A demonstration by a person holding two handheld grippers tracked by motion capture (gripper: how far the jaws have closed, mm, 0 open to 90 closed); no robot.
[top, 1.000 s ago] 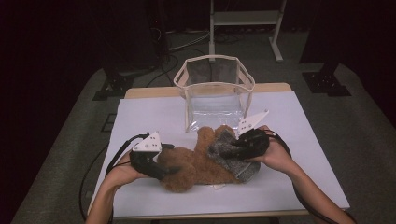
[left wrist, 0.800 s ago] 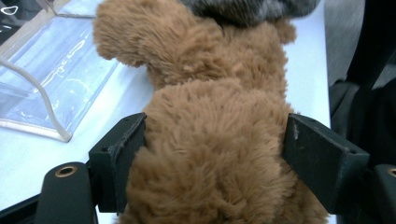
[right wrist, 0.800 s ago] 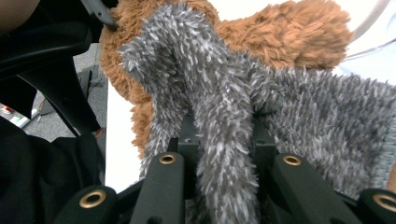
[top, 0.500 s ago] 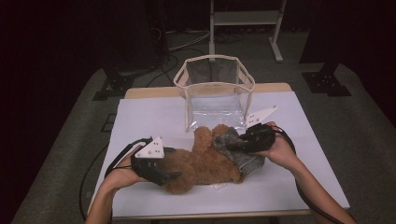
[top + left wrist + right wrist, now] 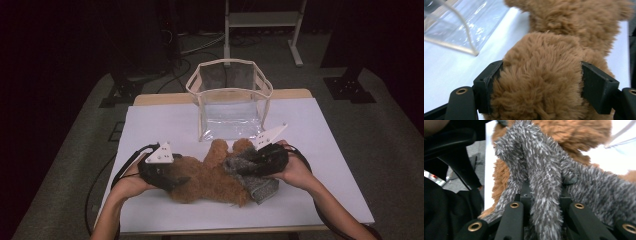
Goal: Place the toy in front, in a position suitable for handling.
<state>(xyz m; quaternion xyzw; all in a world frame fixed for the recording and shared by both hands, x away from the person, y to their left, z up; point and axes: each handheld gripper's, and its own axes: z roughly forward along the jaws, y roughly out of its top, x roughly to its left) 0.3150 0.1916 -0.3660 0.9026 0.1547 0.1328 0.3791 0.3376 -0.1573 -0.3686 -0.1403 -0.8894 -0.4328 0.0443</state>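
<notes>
Both hands are barely shifting since the earlier frames. High view: teddy bear point(image 5: 210, 177) is lying at the desk's point(image 5: 150, 125) 6 o'clock, clear bag point(image 5: 230, 100) behind at 12. Left hand-held gripper point(image 5: 540, 82) is clamping wide around brown plush; right hand-held gripper point(image 5: 544, 207) is pinching grey cloth point(image 5: 541, 170) tight. Pulling the cloth off gently seems wise.

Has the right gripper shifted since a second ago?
No, barely. The right gripper sits in the same spot below the clear bag, clamped on the teddy bear's grey garment.
</notes>
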